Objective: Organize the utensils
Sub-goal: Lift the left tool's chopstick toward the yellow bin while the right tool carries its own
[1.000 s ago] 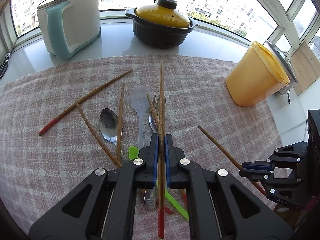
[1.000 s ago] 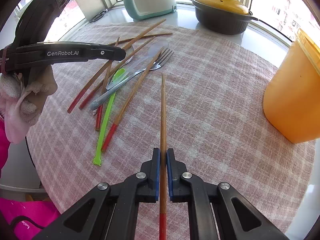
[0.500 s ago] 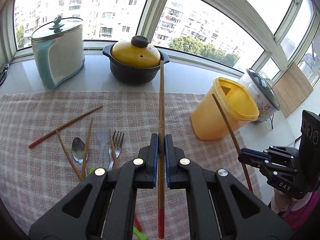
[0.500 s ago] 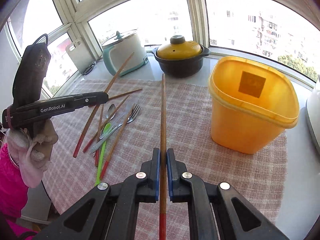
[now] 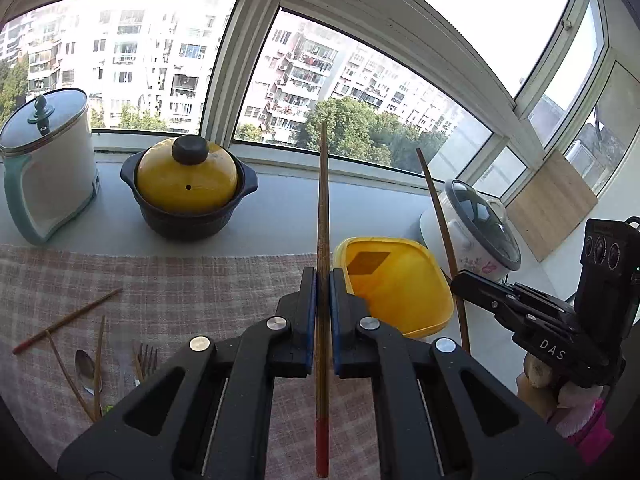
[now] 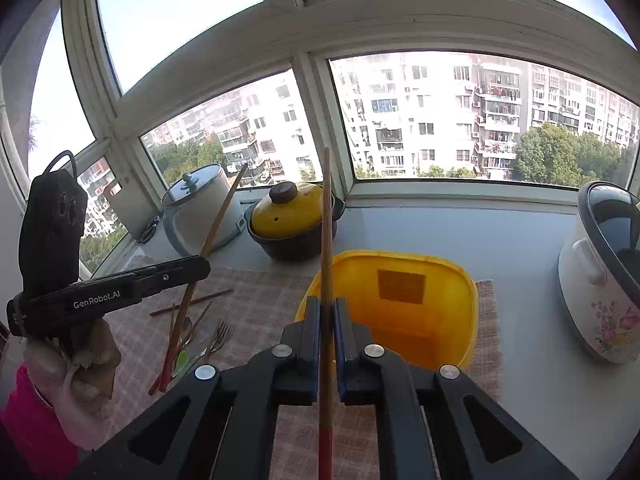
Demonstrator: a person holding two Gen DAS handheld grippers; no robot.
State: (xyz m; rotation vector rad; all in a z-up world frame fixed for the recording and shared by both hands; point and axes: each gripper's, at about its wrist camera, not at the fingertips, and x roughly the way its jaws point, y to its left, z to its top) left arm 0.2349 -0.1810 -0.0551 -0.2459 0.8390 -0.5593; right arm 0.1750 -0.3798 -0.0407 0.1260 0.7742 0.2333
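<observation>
Both my grippers have come up off the checked cloth since the earlier frames, and the yellow bin that sat off to the right now lies just beyond my fingertips. My left gripper is clamped narrow on a wooden chopstick, whose red end pokes out at the bottom centre of the left wrist view while its tip rises to the middle of the frame against the window. My right gripper is likewise pinched on a second chopstick, running straight up the centre of the right wrist view. The open yellow bin sits at centre right there, its rim just behind that chopstick. Left on the checked tablecloth, at the lower left of the left wrist view, are loose chopsticks, a metal spoon and a fork. A yellow-lidded casserole stands at upper left, near the window.
</observation>
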